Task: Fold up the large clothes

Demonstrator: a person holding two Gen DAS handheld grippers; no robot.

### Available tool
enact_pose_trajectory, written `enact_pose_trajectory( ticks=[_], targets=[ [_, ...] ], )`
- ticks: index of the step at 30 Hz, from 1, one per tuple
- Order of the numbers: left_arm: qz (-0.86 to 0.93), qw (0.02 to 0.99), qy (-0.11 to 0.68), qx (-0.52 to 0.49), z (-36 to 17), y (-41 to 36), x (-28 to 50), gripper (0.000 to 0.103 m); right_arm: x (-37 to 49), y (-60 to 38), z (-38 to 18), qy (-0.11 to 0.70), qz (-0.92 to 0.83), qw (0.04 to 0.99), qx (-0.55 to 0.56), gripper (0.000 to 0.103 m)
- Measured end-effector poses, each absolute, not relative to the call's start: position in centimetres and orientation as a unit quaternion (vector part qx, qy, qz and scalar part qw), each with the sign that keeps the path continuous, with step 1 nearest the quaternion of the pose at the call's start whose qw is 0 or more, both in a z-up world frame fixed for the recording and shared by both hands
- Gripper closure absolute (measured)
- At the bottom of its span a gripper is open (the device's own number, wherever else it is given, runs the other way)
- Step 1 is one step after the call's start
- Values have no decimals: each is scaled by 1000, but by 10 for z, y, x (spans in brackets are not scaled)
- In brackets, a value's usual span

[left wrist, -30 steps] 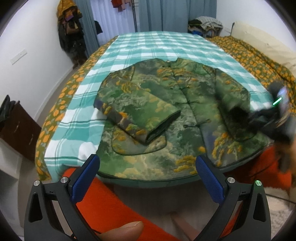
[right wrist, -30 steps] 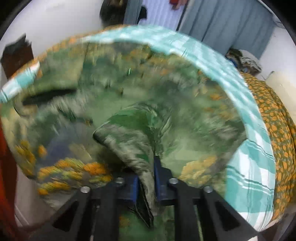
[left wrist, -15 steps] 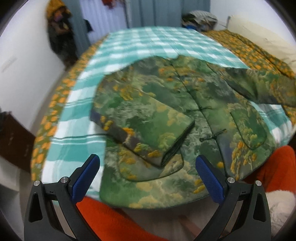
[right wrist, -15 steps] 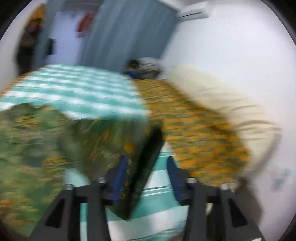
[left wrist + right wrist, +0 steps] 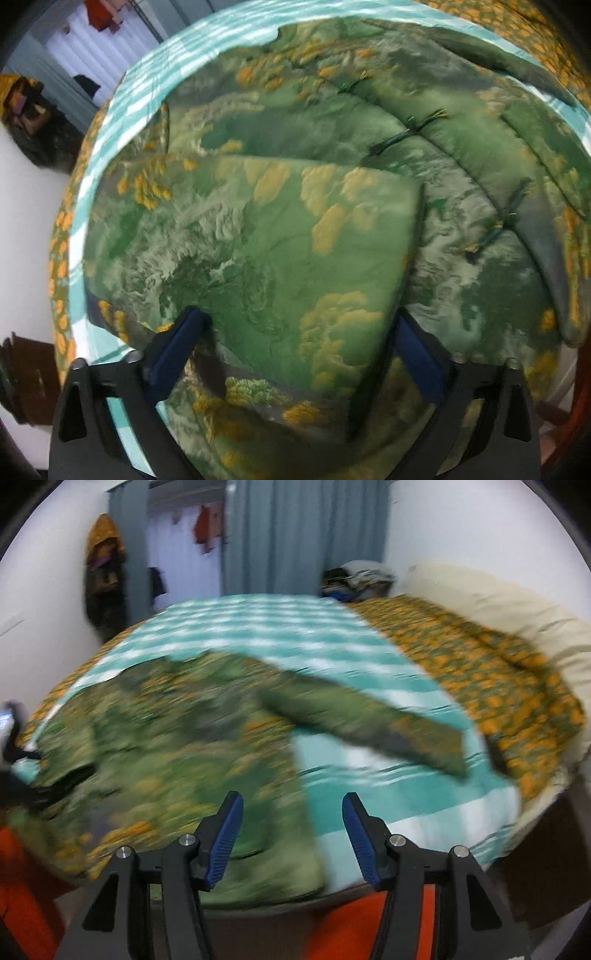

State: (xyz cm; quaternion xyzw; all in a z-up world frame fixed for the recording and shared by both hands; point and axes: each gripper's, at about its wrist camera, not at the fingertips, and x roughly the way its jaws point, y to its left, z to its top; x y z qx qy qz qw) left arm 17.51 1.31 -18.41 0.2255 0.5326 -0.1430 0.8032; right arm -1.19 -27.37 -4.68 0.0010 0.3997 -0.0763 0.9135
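On the bed: green padded jacket [image 5: 369, 155] lies front up on the teal checked sheet [image 5: 280, 627].
Left sleeve: folded [image 5: 258, 240] across the chest.
Right sleeve: stretched out [image 5: 369, 720] over the sheet.
Left gripper [image 5: 295, 354]: low over the folded cuff, jaws just narrowing, either side of it; whether the pads press, I cannot tell.
Right gripper [image 5: 291, 834]: jaws just widened, apart, nothing between them.

Soft, even indoor light fills both views, brightest at the pale window [image 5: 177, 554] far beyond the fingers, with no hard shadows or glare. Motion blur smears the green jacket [image 5: 166, 746] and checked bedspread [image 5: 258, 627] ahead of the right gripper [image 5: 291, 834]; the left view is slightly soft. Fisheye bending curves everything toward dark corners.
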Motion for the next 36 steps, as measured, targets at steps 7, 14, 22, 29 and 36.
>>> enact_pose_trajectory(
  ticks=[7, 14, 22, 29, 36],
  targets=[
    [-113, 848, 514, 66, -112, 88, 175, 92, -19, -226, -40, 387, -27, 920, -63, 46],
    [75, 902, 423, -39, -7, 250, 159, 80, -14, -215, -43, 381, -11, 923, -57, 46],
    [222, 874, 399, -168, -22, 345, 96, 48, -1, -257, -58, 409, -36, 911, 27, 46],
    [19, 835, 524, -168, -113, 236, 110, 28, 20, -333, -93, 476, -93, 873, 59, 46],
    [-46, 793, 588, -152, -173, 167, 141, 22, 42, -364, -150, 559, -32, 817, 139, 46]
  ],
)
